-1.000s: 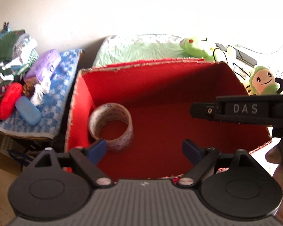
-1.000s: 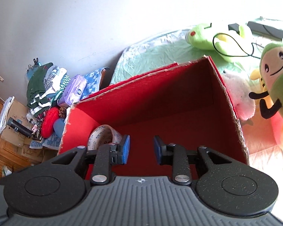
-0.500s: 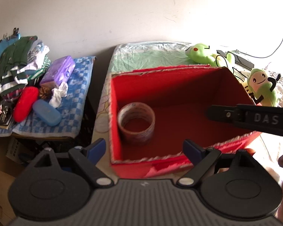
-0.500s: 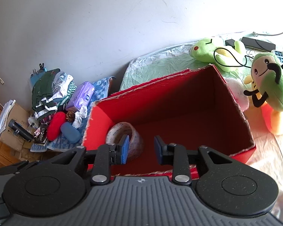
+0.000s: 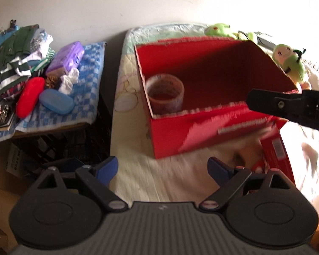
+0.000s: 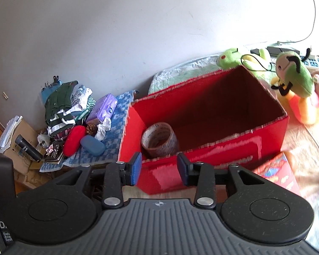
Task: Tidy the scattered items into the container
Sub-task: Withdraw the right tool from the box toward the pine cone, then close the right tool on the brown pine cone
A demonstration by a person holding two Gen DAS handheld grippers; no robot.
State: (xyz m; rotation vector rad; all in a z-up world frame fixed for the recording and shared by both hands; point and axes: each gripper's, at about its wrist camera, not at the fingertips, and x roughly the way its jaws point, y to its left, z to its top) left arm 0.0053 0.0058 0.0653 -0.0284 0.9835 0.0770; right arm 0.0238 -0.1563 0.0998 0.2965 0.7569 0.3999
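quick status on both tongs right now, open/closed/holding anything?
Left tongs: wide open, opening further, nothing between the pads.
Right tongs: part open and opening, nothing between the pads.

We see hard daylight from the right, blowing out the bed [image 5: 316,140] in white glare. The box [image 6: 202,170] shines; its inside lies shadowed. Motion blur smears the foreground, and fisheye bends both views' edges.

Bed [image 6: 312,148] — red box [image 6: 202,170], book [image 6: 276,172], plush toys [image 6: 295,78].
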